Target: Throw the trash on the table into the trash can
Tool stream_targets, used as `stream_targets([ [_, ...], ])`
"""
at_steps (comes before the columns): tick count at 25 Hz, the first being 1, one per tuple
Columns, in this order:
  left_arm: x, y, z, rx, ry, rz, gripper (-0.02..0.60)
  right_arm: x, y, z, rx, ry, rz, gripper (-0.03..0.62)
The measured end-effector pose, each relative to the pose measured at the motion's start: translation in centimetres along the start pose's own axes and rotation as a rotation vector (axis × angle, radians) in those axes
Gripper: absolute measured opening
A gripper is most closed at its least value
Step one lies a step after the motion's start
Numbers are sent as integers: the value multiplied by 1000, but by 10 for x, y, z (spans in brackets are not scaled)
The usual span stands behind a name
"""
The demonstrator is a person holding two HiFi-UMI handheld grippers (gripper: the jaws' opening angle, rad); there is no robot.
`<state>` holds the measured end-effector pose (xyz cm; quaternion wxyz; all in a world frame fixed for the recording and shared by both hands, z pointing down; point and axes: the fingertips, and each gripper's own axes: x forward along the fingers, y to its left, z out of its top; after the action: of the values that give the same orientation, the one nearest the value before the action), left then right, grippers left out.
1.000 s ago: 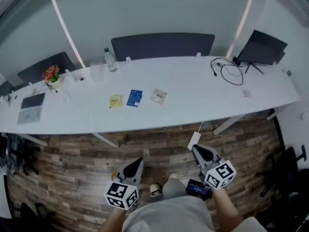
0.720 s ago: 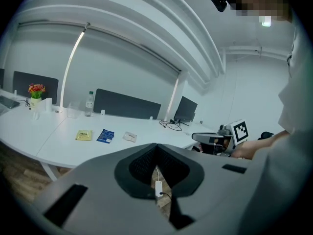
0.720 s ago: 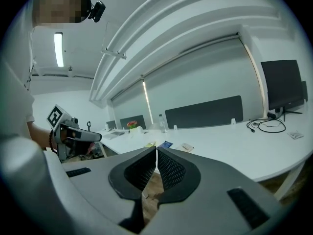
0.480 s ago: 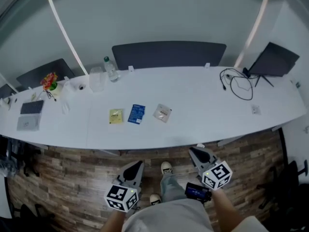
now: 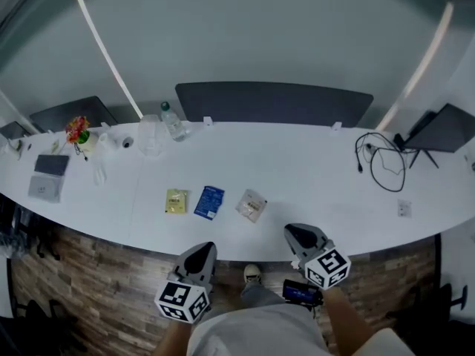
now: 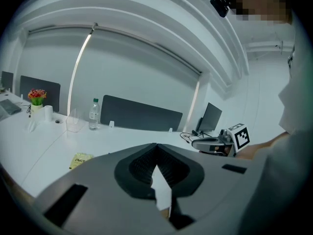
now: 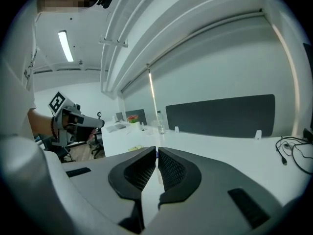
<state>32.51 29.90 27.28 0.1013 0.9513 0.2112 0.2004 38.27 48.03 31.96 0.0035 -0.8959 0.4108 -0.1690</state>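
Note:
Three pieces of trash lie side by side near the front of the long white table [image 5: 319, 176]: a yellow packet [image 5: 177, 200], a blue packet [image 5: 209, 202] and a clear crumpled wrapper [image 5: 251, 205]. My left gripper [image 5: 202, 249] hangs just off the table's front edge, below the blue packet, its jaws shut with nothing between them. My right gripper [image 5: 298, 233] is at the front edge, right of the wrapper, also shut and holding nothing. In the left gripper view the yellow packet [image 6: 80, 159] shows left of the jaws. No trash can is in view.
A water bottle [image 5: 171, 120], a clear cup [image 5: 151, 130] and a small flower pot [image 5: 78, 130] stand at the back left. A coiled black cable [image 5: 382, 165] and a laptop [image 5: 444, 130] sit at the right. A dark divider panel [image 5: 274, 104] runs behind the table. Wood floor lies below.
The person has stepped toward the table, so it now sits closer and lower in the head view. Both grippers have come up to the table's front edge, still shut.

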Motion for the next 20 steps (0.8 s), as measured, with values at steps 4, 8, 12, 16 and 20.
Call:
stream_targets([
  [4, 17, 6, 5, -6, -6, 32, 2, 21, -17, 2, -16, 26, 42, 34],
  [8, 25, 16, 5, -27, 3, 52, 2, 37, -26, -6, -5, 70, 51, 41],
  [12, 30, 26, 5, -42, 15, 59, 2, 56, -30, -17, -15, 112, 61, 124],
  [16, 33, 38, 1, -53, 44, 58, 2, 76, -31, -30, -20, 172, 66, 199],
  [20, 42, 49, -3, -58, 67, 48, 2, 99, -32, -49, -35, 238, 80, 243],
])
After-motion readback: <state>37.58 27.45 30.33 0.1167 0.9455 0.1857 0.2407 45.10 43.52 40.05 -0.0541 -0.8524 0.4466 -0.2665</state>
